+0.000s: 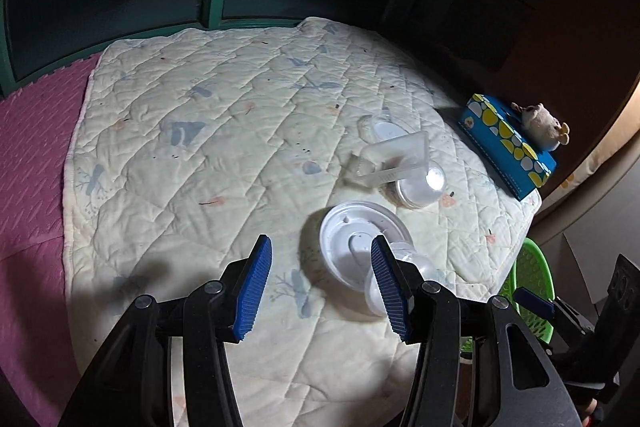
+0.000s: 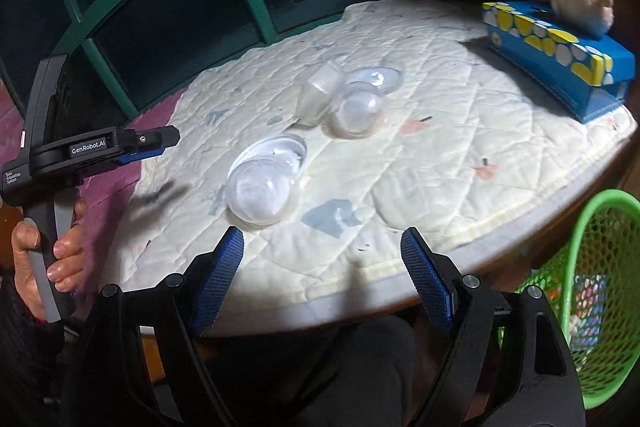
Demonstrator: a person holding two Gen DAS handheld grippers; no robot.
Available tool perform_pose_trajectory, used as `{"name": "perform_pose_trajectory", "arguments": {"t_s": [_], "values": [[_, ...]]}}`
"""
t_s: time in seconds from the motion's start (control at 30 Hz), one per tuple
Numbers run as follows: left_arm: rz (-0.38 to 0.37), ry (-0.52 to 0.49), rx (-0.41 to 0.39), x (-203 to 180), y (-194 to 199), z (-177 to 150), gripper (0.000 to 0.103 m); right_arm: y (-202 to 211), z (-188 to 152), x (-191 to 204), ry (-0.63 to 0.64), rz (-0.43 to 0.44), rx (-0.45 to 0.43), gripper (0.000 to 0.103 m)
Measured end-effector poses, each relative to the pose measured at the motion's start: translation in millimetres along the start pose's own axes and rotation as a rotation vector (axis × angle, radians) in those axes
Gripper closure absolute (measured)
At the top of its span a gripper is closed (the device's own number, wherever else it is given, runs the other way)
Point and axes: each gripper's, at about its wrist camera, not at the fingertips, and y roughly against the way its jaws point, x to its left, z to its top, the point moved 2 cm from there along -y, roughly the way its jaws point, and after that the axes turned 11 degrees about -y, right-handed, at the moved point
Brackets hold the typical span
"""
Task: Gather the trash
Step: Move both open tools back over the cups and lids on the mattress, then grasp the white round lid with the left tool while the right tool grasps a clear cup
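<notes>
**A:** Blue ribbed pads at the bottom of the left wrist view — how does the left hand-held gripper (image 1: 321,277) stand?

**B:** Spread apart, nothing between the pads. Its right pad overlaps the rim of a white plastic lid (image 1: 360,243) lying on the quilted mat (image 1: 200,131); whether it touches, I cannot tell. A clear dome lid (image 1: 400,275) sits just beside that pad, partly hidden by it.

**A:** And further up the frame?

**B:** Right of centre, a cluster of clear plastic trash: a flat round lid (image 1: 380,129), a rectangular clear container (image 1: 394,159) tilted over it, and a clear cup (image 1: 420,187) catching a glare. At the right edge, a blue tissue box (image 1: 508,143) with a small plush toy (image 1: 540,125) on top. At lower right, a green mesh basket (image 1: 534,287) sits below the mat's edge.

**A:** The right wrist view, left to right?

**B:** At far left a hand (image 2: 44,251) grips the left tool's handle. At the bottom, the right hand-held gripper (image 2: 322,249) is also spread wide and holds nothing, hovering over the mat's near edge. Above its left pad, near it, lies the dome lid (image 2: 260,191) against the white lid (image 2: 280,149). Higher, mid-frame, the container (image 2: 318,93) and cup (image 2: 358,113) touch. The tissue box (image 2: 560,63) is at upper right, the basket (image 2: 600,287) at lower right with some printed scraps inside.
</notes>
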Motion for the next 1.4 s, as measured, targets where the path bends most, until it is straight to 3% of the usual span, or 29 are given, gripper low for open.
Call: {"name": "perform_pose_trajectory", "arguments": {"t_s": [0.37,0.77,0.97,1.37,1.4], "values": [[-0.003,0.069,0.018,29.3,-2.5,-13.9,0.053,-60.0,4.6,51.3,0.075,0.013,0.056,0.022],[-0.02,0.108,0.028,39.3,-8.3,-18.1,0.053,-97.0,10.1,62.7,0.075,-0.04,0.087,0.026],[-0.027,0.114,0.039,37.1,-13.3,-18.2,0.053,-102.0,9.7,61.4,0.072,-0.063,0.086,0.036],[-0.045,0.041,0.071,13.4,-32.4,-9.7,0.053,-64.6,14.1,38.3,0.038,-0.044,0.033,0.037],[-0.049,0.026,0.077,9.5,-34.8,-9.8,0.049,-59.3,14.7,34.0,0.033,-0.045,0.028,0.037]]}}
